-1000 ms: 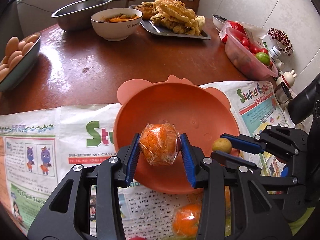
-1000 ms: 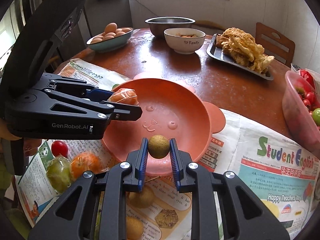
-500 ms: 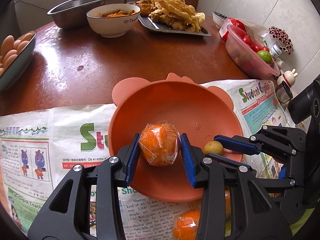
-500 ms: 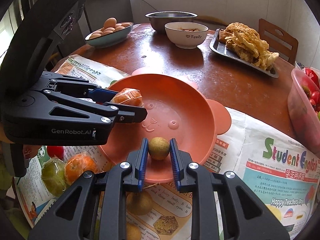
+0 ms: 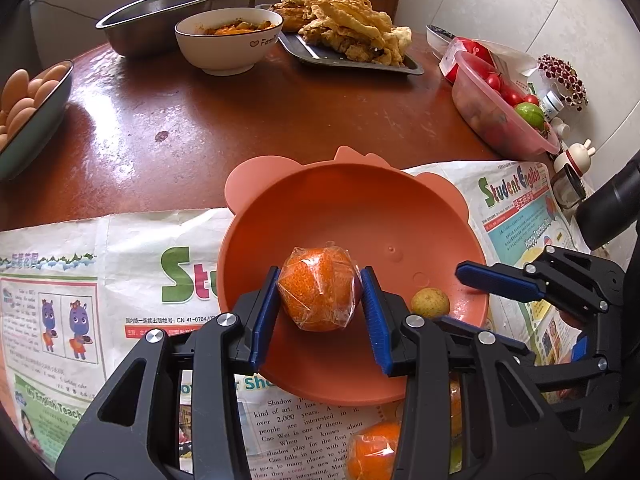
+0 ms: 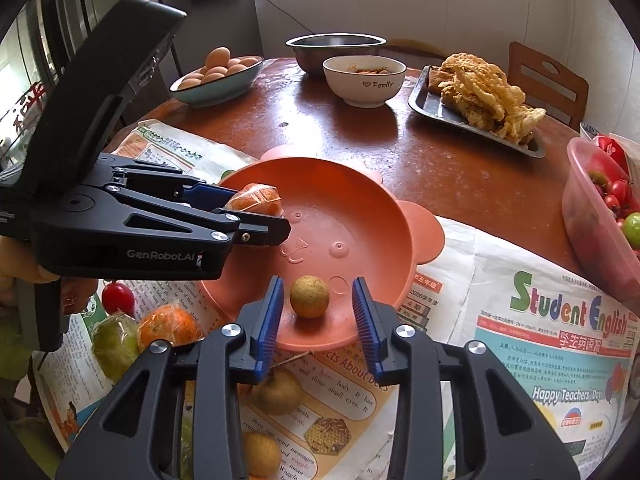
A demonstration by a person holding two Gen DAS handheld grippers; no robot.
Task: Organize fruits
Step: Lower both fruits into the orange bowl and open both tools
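Note:
An orange-pink bear-shaped bowl point(image 5: 348, 196) point(image 6: 360, 184) sits on newspaper. My left gripper point(image 5: 319, 292) is shut on a plastic-wrapped orange point(image 5: 317, 289) over the bowl's near left part; it also shows in the right wrist view point(image 6: 254, 204). My right gripper point(image 6: 316, 306) is open, its pads apart on both sides of a small brown longan point(image 6: 309, 296) that rests inside the bowl near its front rim. The longan also shows in the left wrist view point(image 5: 430, 303), beside the right gripper's blue fingers point(image 5: 496, 282).
On the newspaper point(image 6: 552, 320) lie another wrapped orange point(image 6: 168, 326), a green fruit point(image 6: 114, 344), a cherry tomato point(image 6: 118, 298) and more longans point(image 6: 278, 392). Further back stand an egg bowl point(image 6: 216, 80), white bowl point(image 6: 364, 82), steel bowl point(image 6: 336, 46), fried-food tray point(image 6: 480, 100) and pink tub point(image 6: 600, 208).
My right gripper has opened and let go of the longan, which now rests in the bowl. My left gripper has moved a little further over the bowl, still holding the orange.

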